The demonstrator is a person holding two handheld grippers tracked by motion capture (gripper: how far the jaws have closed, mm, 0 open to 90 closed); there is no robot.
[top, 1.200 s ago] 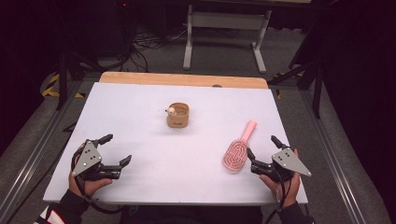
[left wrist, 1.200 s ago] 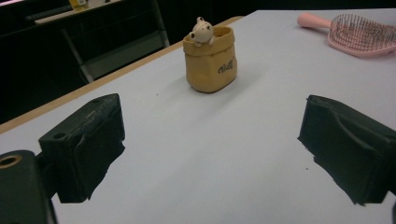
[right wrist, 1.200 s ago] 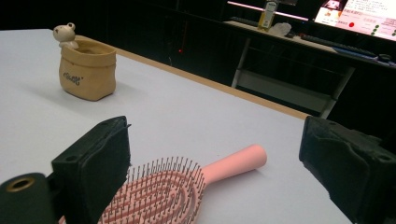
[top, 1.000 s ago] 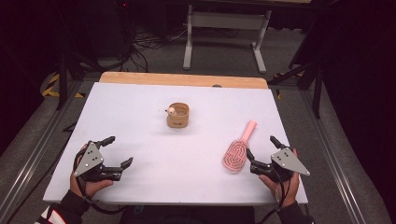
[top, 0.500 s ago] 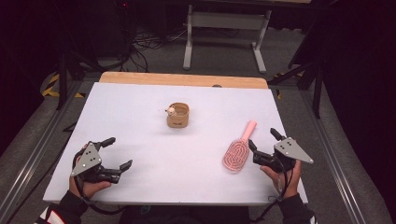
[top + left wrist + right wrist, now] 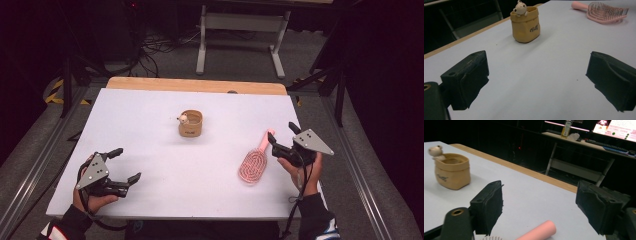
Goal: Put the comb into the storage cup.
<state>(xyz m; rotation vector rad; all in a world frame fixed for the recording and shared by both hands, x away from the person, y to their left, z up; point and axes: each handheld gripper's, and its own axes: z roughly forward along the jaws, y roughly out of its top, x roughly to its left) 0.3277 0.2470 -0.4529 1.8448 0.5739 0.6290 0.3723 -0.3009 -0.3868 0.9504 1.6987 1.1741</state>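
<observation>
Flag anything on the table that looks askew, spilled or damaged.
Nothing stands out. The tan pot stands upright mid-table with its small bear figure on the rim. The pink hairbrush lies flat, whole, bristles up, near the right gripper.

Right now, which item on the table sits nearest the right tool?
The pink hairbrush: its handle lies just below the right tool, while the tan pot stands mid-table.

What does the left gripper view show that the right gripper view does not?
The left gripper view shows the pink hairbrush's bristled head and the left gripper, jaws open over bare table. The right gripper view shows the right gripper, open above the brush handle, and a lit desk behind. Both show the tan pot and white table.
</observation>
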